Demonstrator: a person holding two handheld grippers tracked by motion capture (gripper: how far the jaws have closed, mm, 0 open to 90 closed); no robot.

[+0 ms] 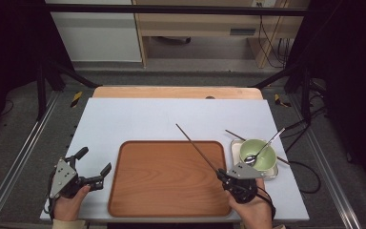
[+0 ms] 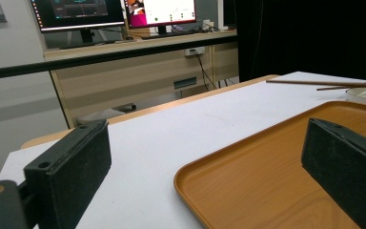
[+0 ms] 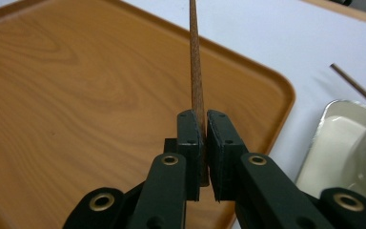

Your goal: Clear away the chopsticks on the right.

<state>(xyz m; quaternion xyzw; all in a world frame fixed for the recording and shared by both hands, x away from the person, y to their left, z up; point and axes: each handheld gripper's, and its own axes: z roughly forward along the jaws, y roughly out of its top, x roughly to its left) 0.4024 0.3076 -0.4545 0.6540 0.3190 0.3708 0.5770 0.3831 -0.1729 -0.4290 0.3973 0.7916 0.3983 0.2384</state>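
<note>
Right gripper view: chopstick (image 3: 195, 71) clamped between right hand-held gripper (image 3: 203, 143) jaws

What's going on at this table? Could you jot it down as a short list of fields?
right hand-held gripper: shut on a chopstick that slants over the tray
left hand-held gripper: open, holds nothing, left of the tray
tray: wooden, nothing lying in it
bowl: green, spoon inside, on a small white dish
second chopstick: lies behind the bowl
</note>
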